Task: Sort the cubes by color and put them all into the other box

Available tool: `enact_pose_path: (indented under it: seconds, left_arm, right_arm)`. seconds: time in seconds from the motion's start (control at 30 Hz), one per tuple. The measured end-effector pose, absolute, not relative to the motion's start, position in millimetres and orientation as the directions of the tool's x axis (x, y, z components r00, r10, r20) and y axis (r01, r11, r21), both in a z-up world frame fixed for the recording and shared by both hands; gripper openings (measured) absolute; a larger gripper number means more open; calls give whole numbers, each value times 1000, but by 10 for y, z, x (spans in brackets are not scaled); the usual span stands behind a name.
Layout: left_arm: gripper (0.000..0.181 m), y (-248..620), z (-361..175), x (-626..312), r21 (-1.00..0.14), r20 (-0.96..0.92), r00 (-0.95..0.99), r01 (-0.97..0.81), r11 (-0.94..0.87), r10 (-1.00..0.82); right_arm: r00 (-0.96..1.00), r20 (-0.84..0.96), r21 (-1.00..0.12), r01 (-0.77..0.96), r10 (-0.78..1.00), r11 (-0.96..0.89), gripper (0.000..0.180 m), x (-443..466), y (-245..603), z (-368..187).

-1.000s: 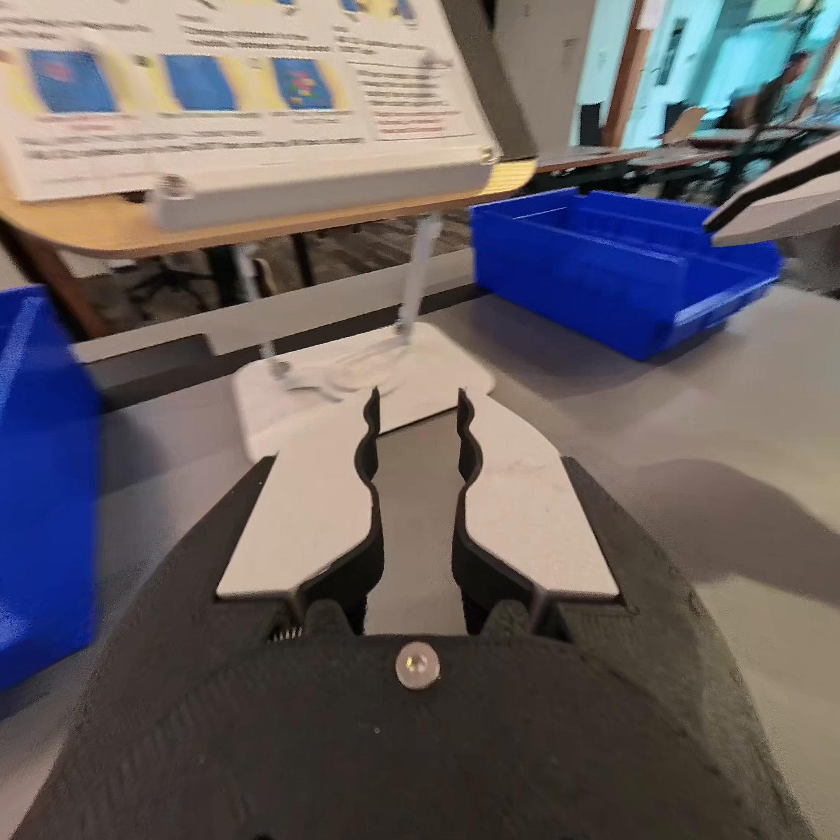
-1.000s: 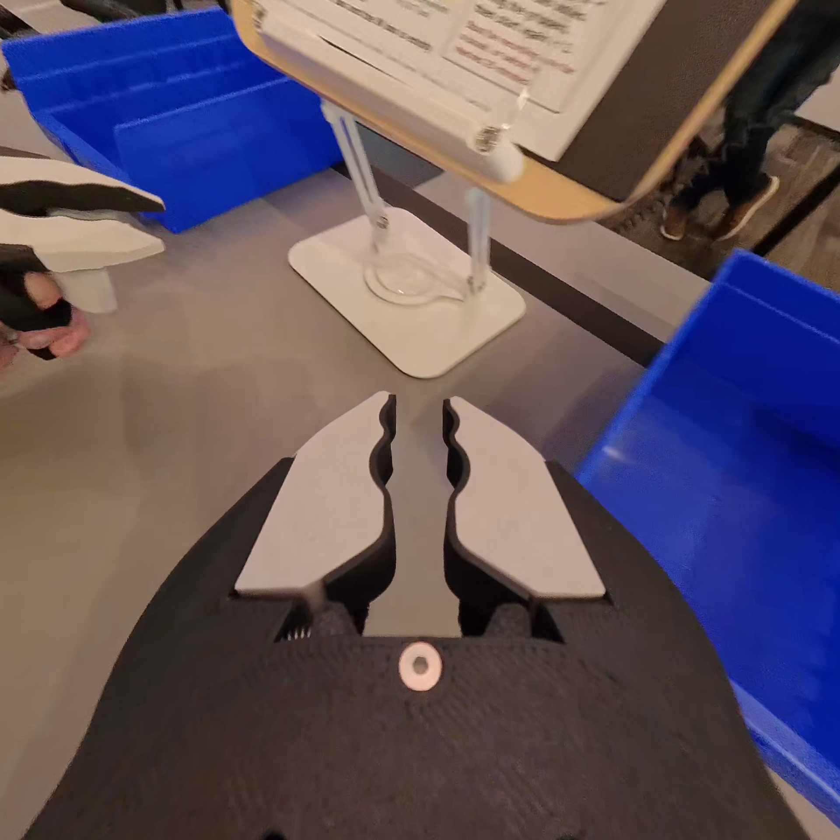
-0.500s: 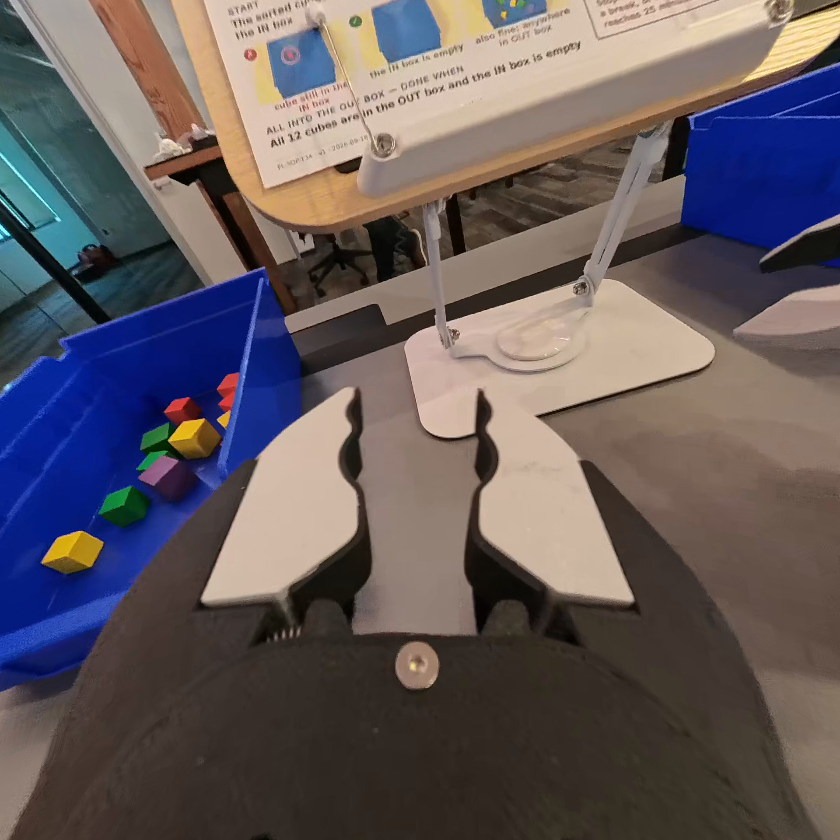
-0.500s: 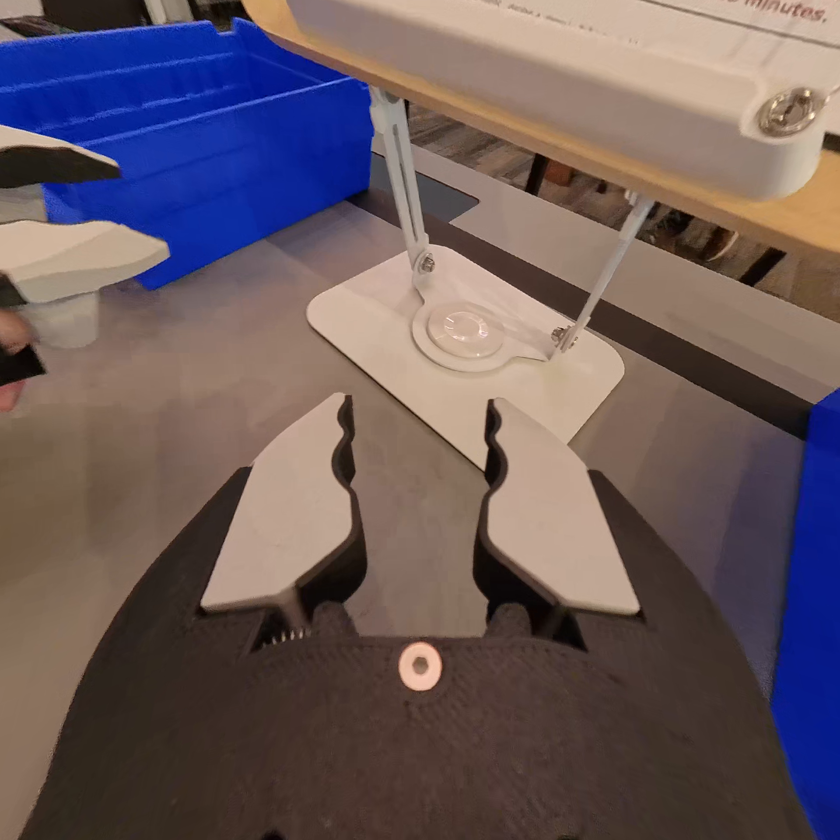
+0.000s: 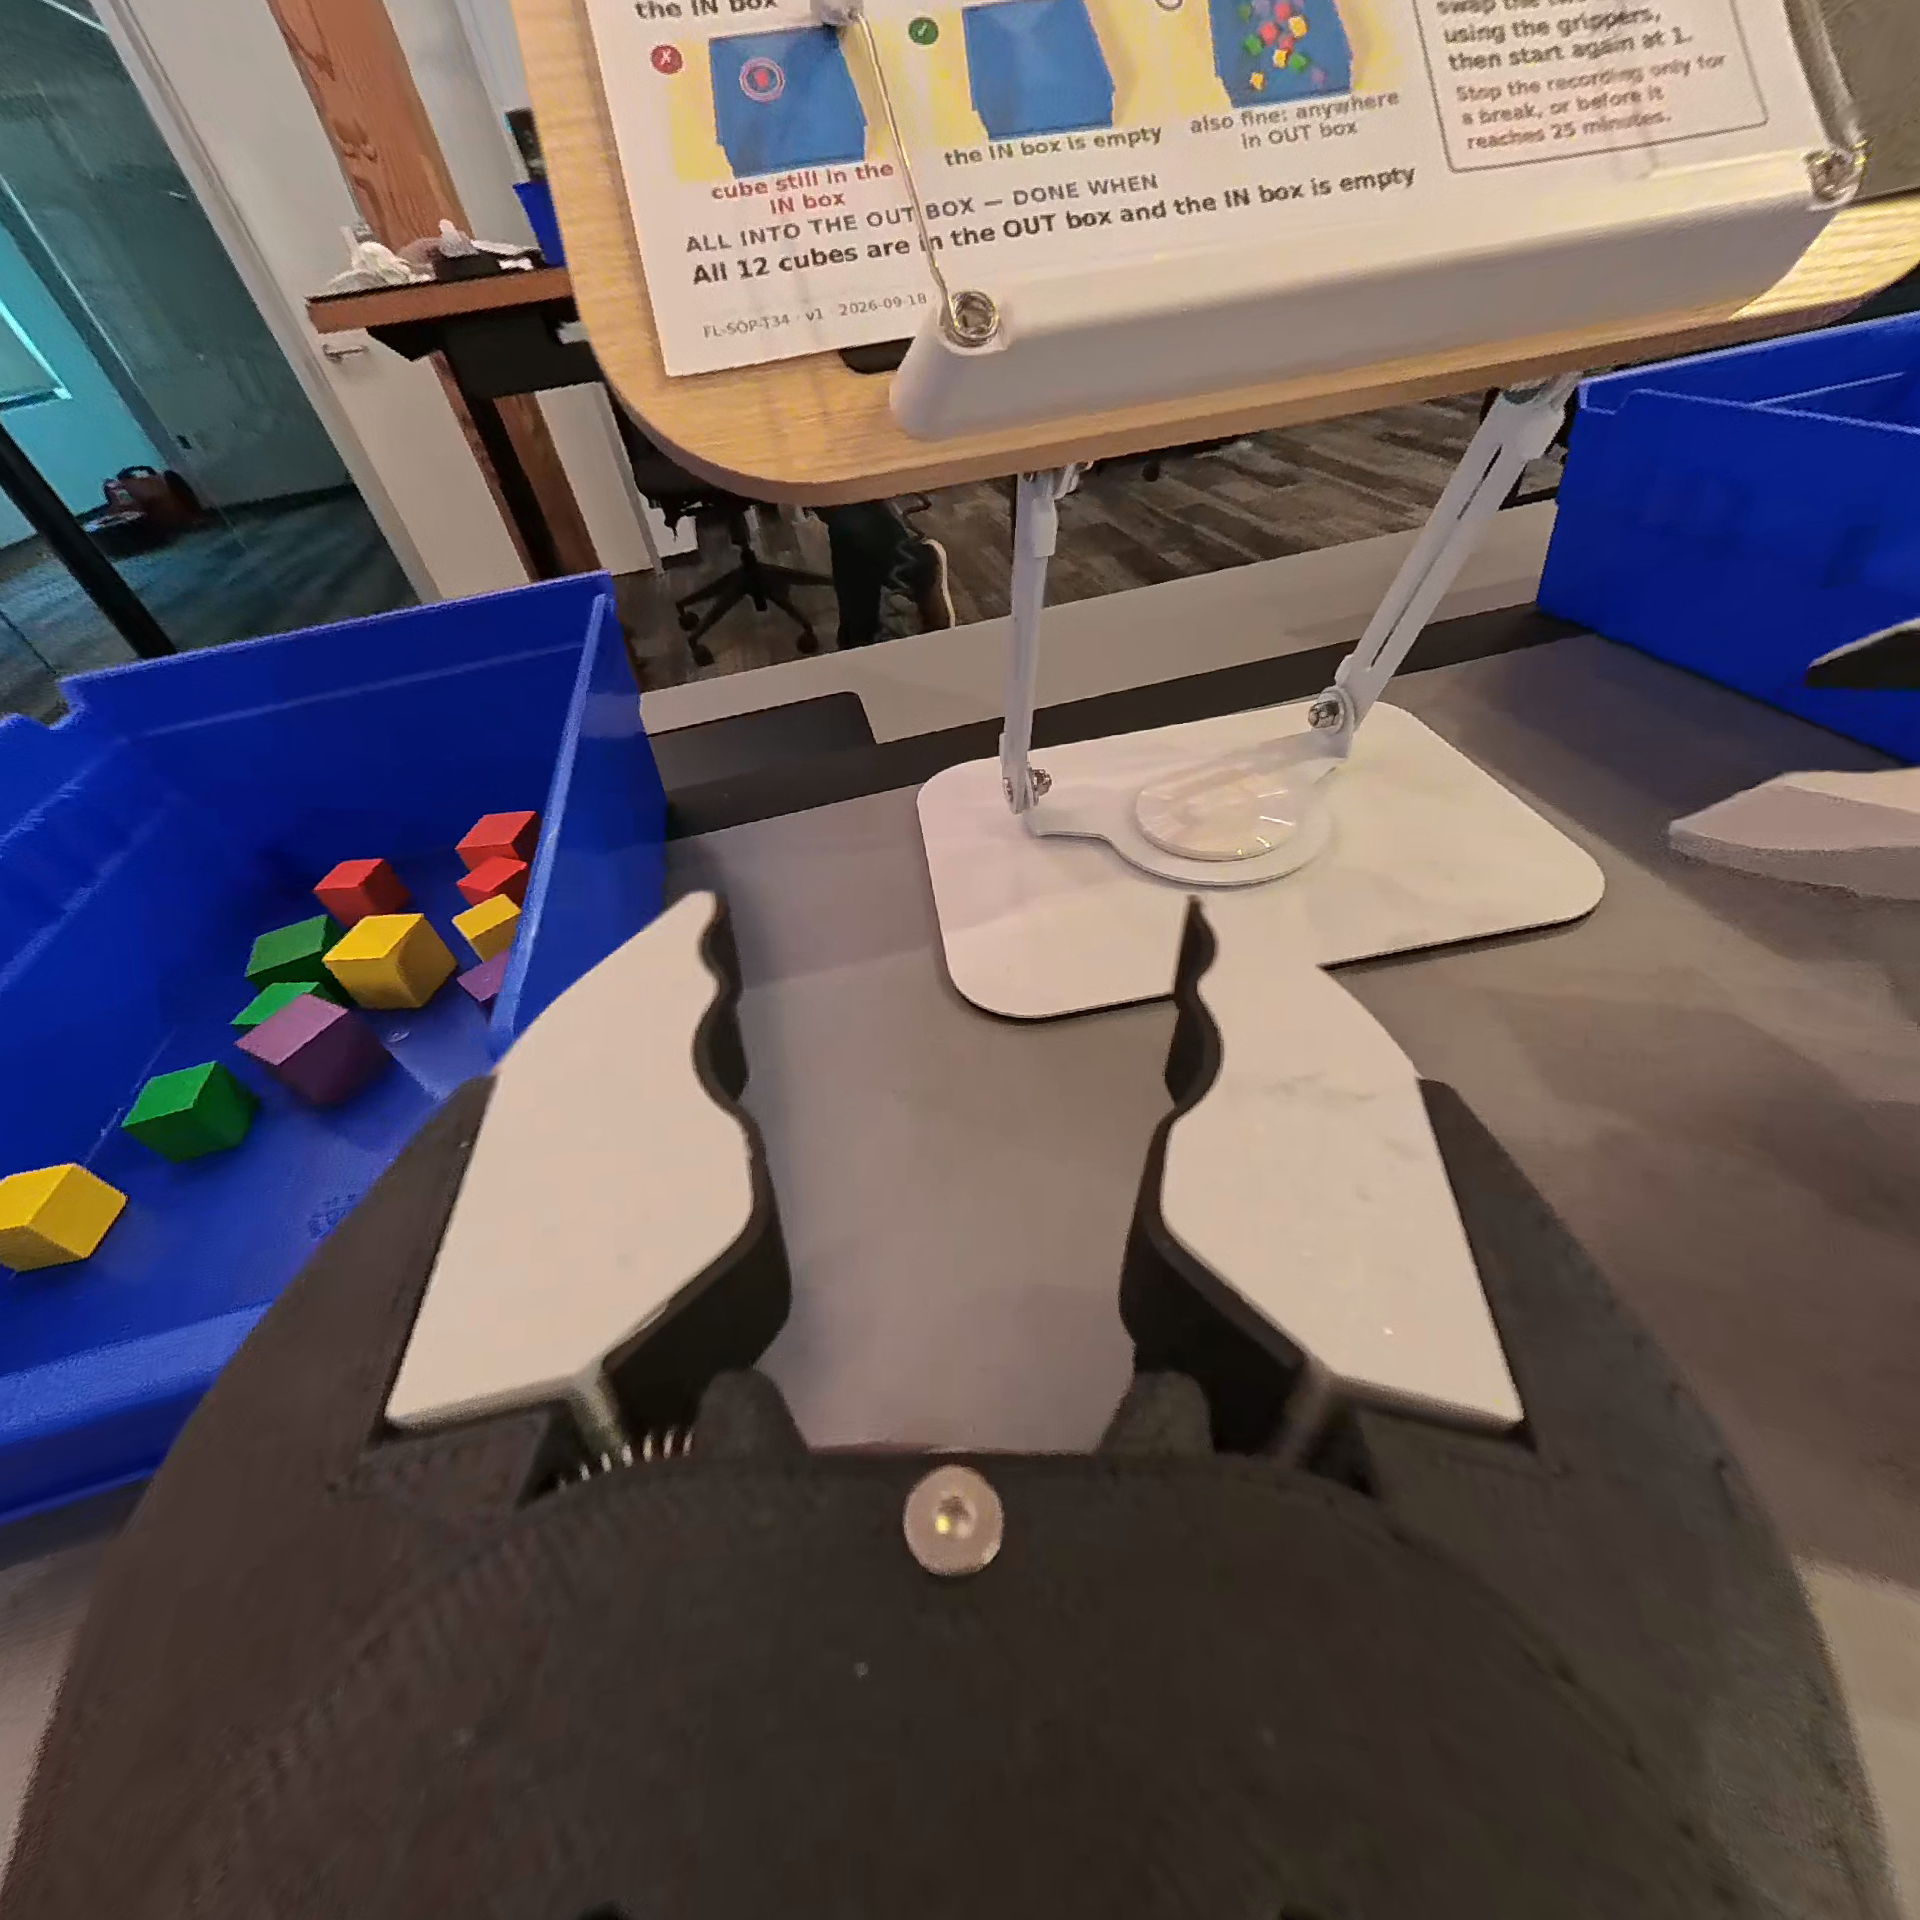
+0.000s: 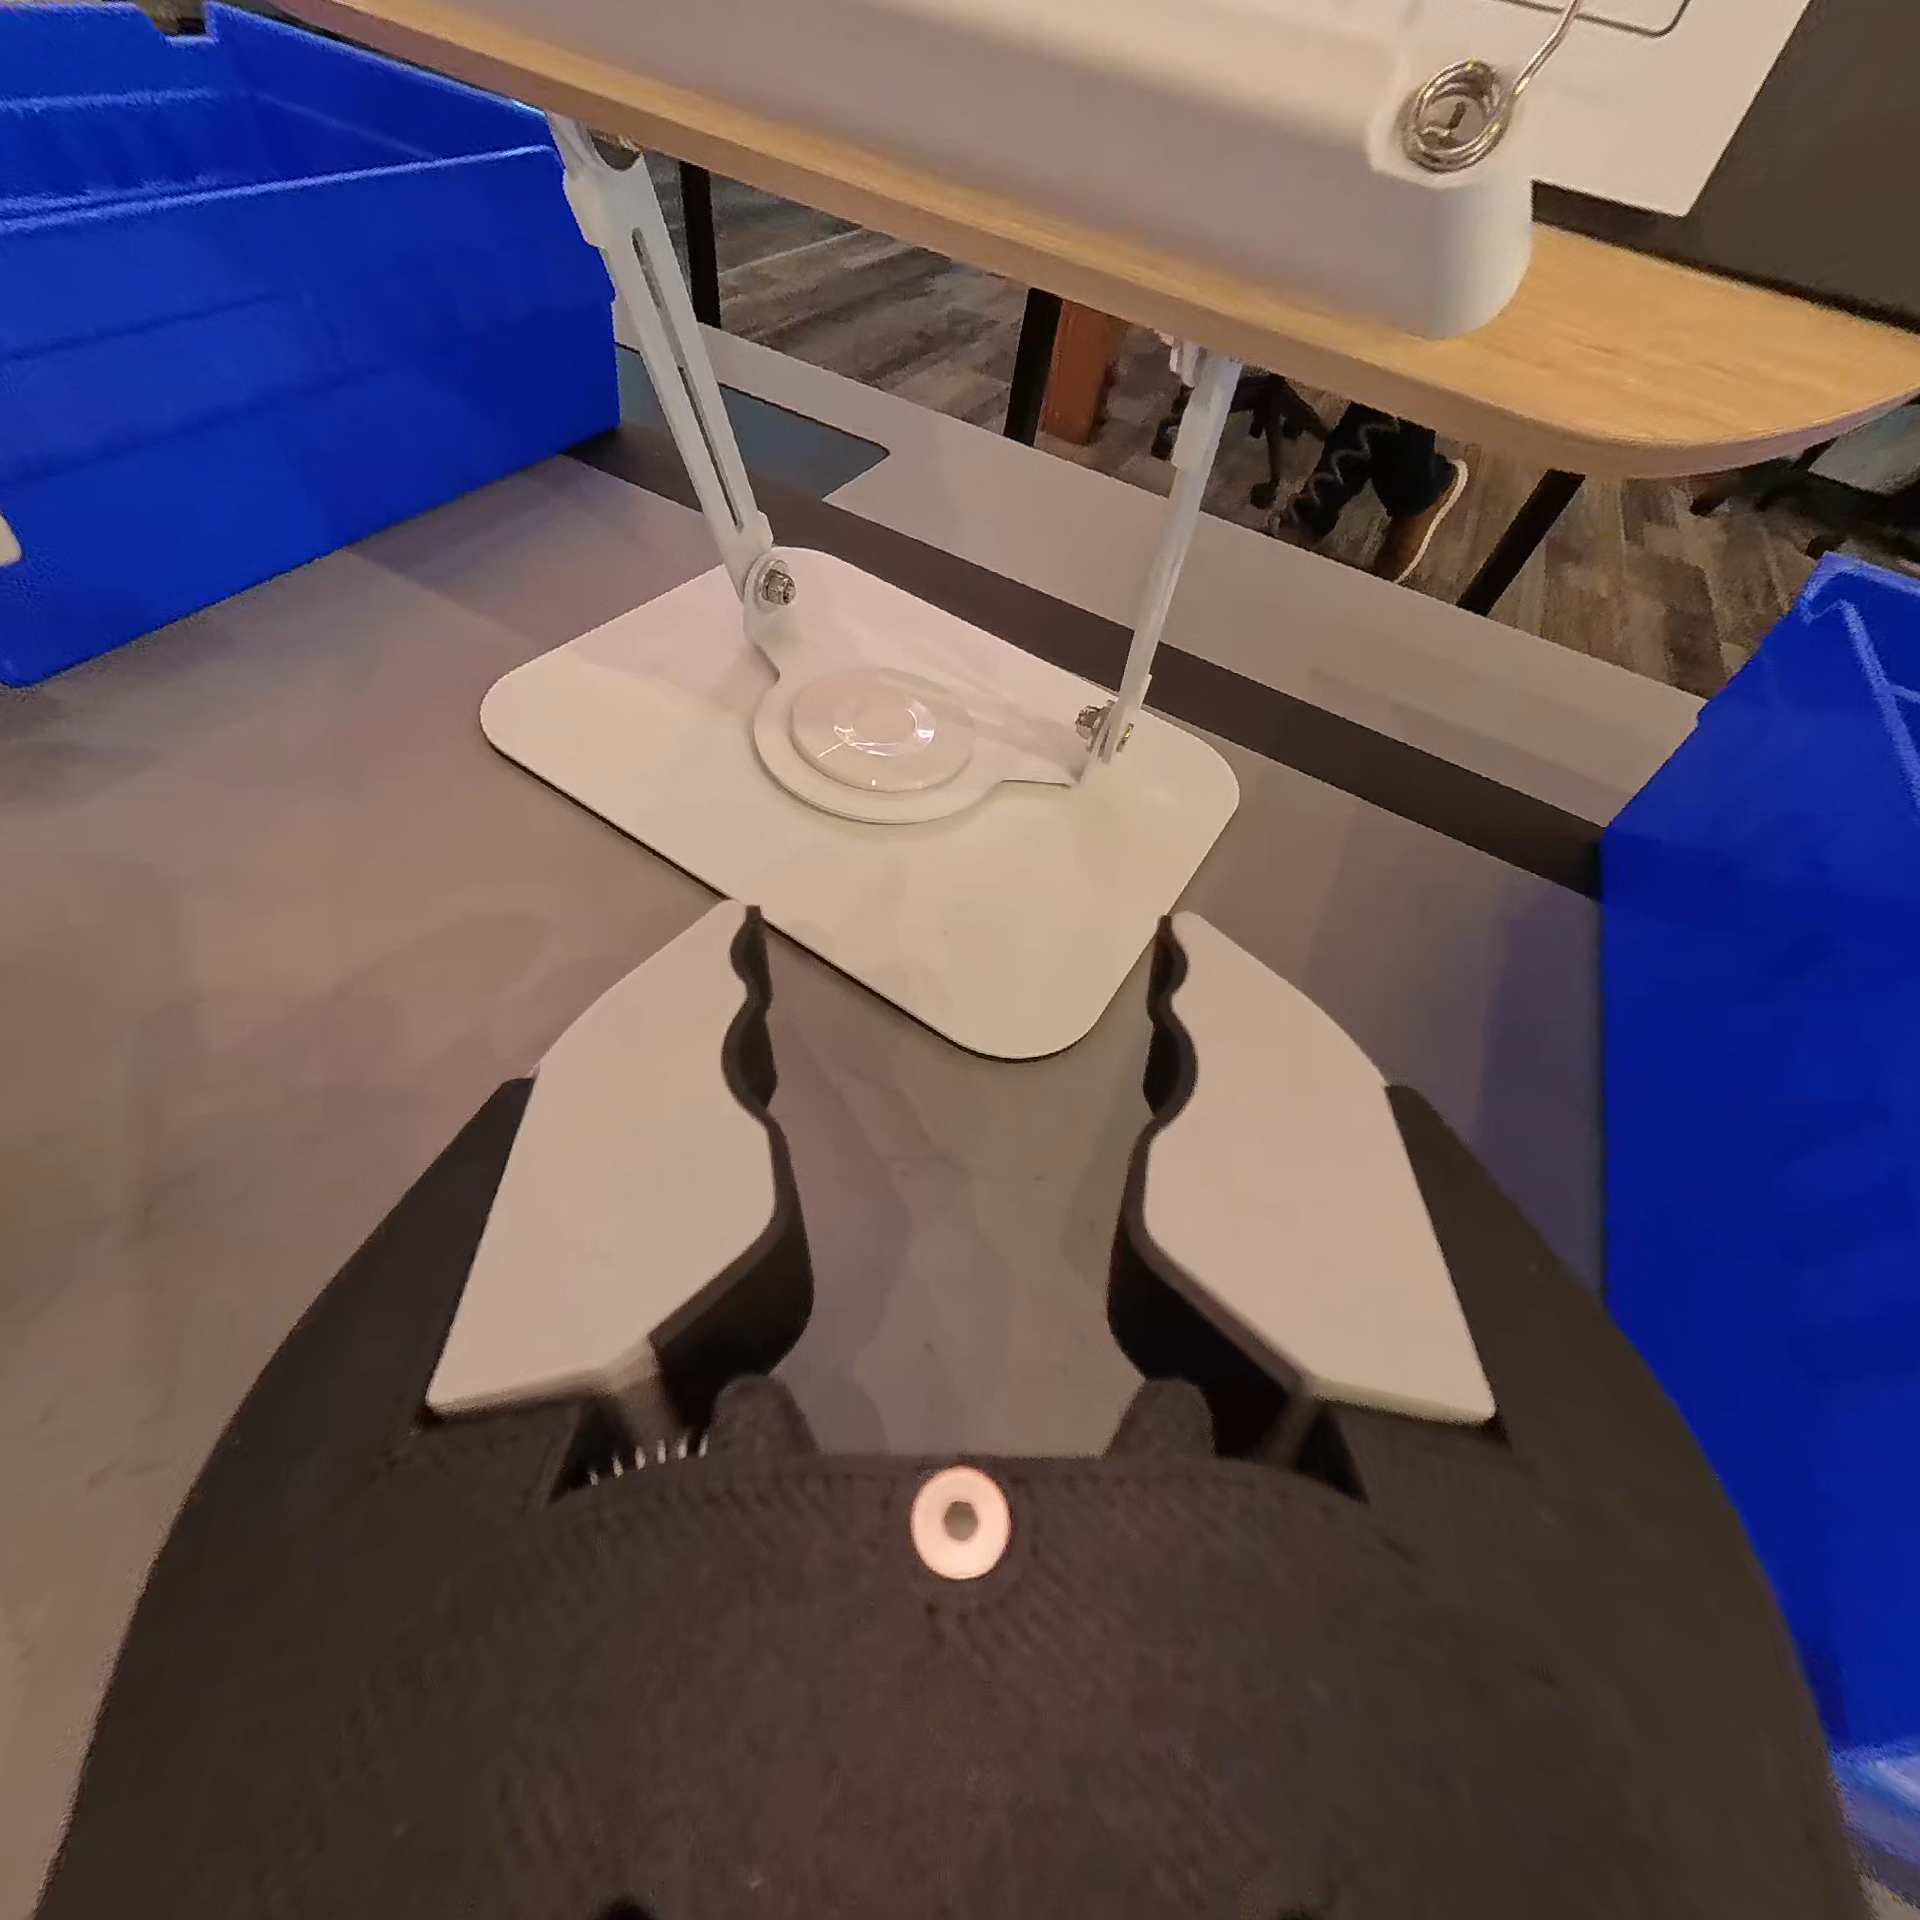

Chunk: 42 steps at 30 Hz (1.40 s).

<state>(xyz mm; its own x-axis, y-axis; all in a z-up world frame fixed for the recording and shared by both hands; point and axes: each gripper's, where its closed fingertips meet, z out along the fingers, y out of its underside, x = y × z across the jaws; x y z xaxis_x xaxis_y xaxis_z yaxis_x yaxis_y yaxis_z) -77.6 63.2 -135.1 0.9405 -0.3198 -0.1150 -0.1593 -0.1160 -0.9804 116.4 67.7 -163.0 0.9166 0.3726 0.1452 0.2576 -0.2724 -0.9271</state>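
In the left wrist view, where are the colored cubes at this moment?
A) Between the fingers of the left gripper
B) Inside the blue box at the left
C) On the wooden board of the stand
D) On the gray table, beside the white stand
B: the red, green, yellow and purple cubes all lie on the floor of the blue box at the left, while the open left gripper holds nothing.

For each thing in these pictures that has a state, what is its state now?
left gripper: open, empty, over the table.
right gripper: open, empty, over the table.
left blue box: holds loose, unsorted cubes.
yellow cube: loose in that box.
right blue box: inside not visible.
document stand: upright, board tilted.
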Motion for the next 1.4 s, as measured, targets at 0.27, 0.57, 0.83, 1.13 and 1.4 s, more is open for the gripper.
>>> enact_pose_path:
  seconds: [0.27,0.57,0.83,1.13,1.4]
  left_arm:
    - [28,535,-1330,-804,-984,-99,917,-149,-101,-387]
    - [32,374,-1196,-1088,-988,-114,903,-148,-52,-413]
    - [11,252,-1124,-1506,-985,-152,894,-174,-15,-421]
    - [3,305,-940,-1980,-986,-163,921,-166,23,-354]
    - [23,710,-831,-2330,-954,-238,879,-291,-69,-413]
  right_arm:
    - [908,165,-940,263,386,-217,8,1239,578,-1514]
    - [893,137,-955,234,428,-183,24,1285,451,-1422]
    - [883,134,-960,228,451,-161,17,1292,400,-1402]
    - [861,165,-954,264,481,-145,2,1261,391,-1426]
    - [838,172,-944,291,518,-156,6,1178,391,-1502]
